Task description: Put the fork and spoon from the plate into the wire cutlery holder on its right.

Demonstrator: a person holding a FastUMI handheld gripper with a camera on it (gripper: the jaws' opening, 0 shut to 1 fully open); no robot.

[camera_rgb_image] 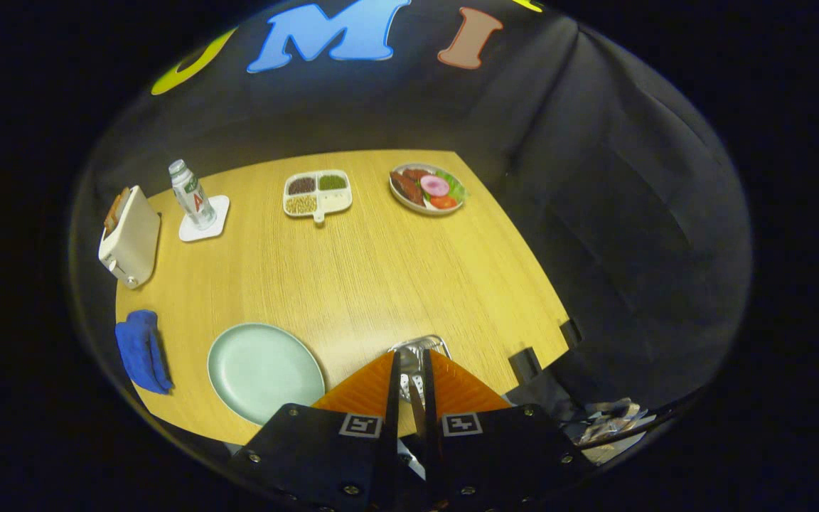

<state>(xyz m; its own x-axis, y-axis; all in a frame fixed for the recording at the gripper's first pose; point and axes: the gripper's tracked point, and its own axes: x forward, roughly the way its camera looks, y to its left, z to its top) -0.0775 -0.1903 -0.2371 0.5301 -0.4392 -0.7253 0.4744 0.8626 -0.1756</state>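
My gripper (410, 359) hangs over the table's near right part, its fingers drawn close with only a narrow slot between them. A thin metal cutlery handle (416, 411) runs along that slot, pinched by both fingers; I cannot tell whether it is the fork or the spoon. Directly under and just beyond the fingertips stands the wire cutlery holder (425, 342), with its silver rim and perforated inside partly hidden by the fingers. To the left of the holder lies the pale green plate (264, 370), with no cutlery on it.
A blue cloth (141, 350) lies left of the plate. Further back are a cream toaster (129, 238), a bottle (191, 193) on a white coaster, a divided dish of grains (316, 193) and a plate of food (428, 188). The table edge (544, 284) runs close on the right.
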